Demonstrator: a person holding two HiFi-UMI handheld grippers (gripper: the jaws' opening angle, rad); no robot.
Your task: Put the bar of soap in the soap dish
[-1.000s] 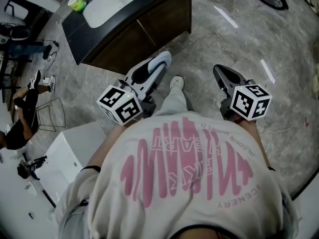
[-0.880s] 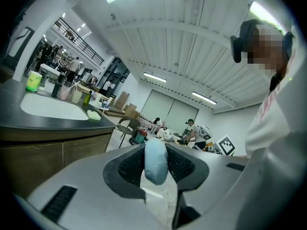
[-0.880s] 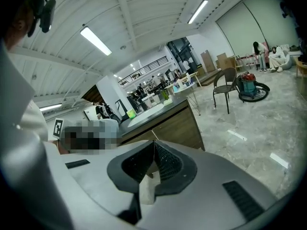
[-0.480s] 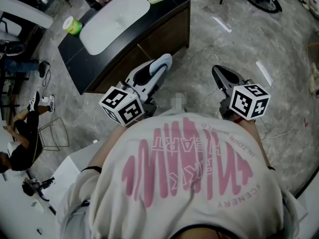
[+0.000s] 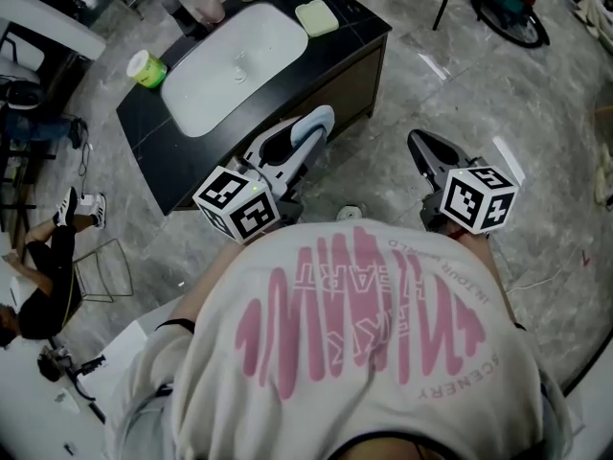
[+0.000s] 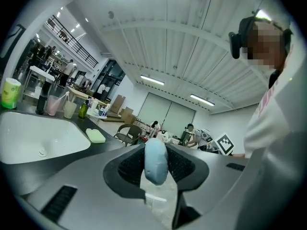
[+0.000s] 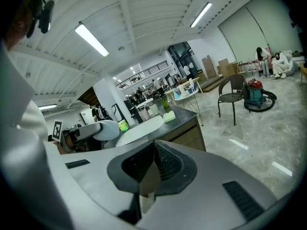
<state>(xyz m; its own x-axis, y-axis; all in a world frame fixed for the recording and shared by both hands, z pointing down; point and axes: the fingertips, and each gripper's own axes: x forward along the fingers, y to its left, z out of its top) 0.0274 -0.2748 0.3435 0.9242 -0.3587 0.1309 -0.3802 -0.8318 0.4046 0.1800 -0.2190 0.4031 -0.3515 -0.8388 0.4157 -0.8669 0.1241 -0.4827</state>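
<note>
We are gripping the pale blue bar of soap (image 6: 156,158) in the left tool (image 6: 156,169), as only the left gripper view is revealing. The right gripper view is showing the right tool (image 7: 152,164) closed, empty.

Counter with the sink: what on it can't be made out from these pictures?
Pale green block beside the sink: too small in every view to tell dish from sponge.
Cups behind the sink: partly cut off by head view's top edge, tiny in gripper views.
</note>
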